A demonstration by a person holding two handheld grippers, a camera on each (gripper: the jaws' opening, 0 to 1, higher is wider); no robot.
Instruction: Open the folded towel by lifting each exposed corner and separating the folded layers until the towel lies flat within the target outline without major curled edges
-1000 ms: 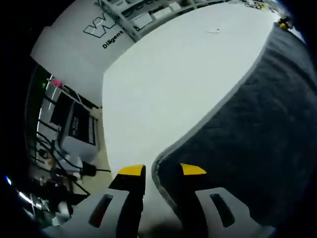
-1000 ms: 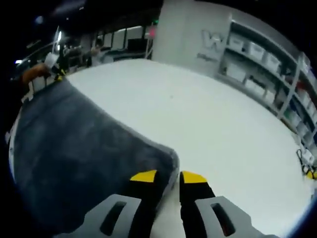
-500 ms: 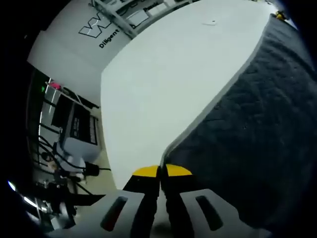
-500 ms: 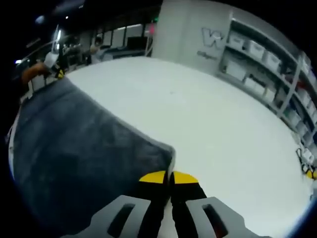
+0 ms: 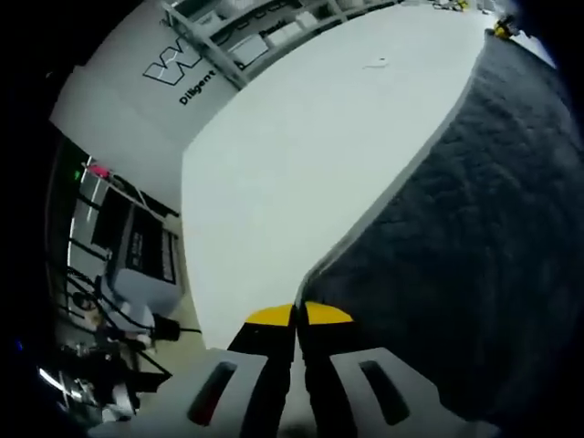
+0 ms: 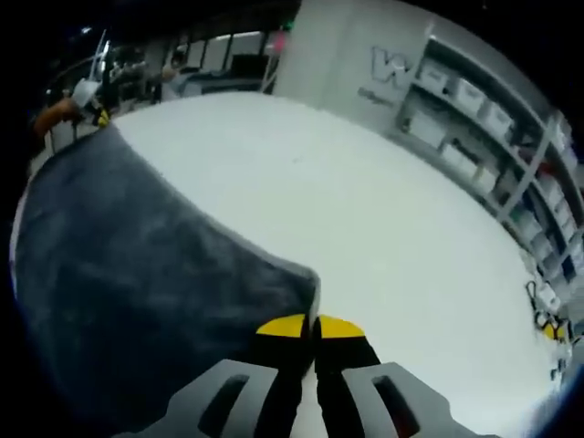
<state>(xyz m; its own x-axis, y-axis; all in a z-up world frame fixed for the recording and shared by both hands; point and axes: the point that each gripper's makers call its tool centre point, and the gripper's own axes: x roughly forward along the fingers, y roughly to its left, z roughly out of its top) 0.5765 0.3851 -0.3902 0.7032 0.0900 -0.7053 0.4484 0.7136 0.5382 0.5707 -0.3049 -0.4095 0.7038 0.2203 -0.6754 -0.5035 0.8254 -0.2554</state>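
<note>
- Surface: a wide white top, seen past the fingers in the left gripper view and the right gripper view; it carries the towel.
- Towel: dark grey, nubby cloth with a pale edge band. In the left gripper view it covers the right half of the picture, its edge running diagonally from upper right down to the fingers. In the right gripper view the towel covers the left half, its near corner ending at the fingers.
- Wall: pale, with a dark logo and lettering, beyond the far side of the surface; shelving with white boxes stands beside it in the right gripper view.
- Left gripper: its yellow-tipped fingers are pressed together, clamped on the towel's corner at the pale edge.
- Right gripper: its yellow-tipped fingers are likewise closed tight on the towel's near corner.
- Cart with cables: dark equipment, low at the left in the left gripper view, off the surface.
</note>
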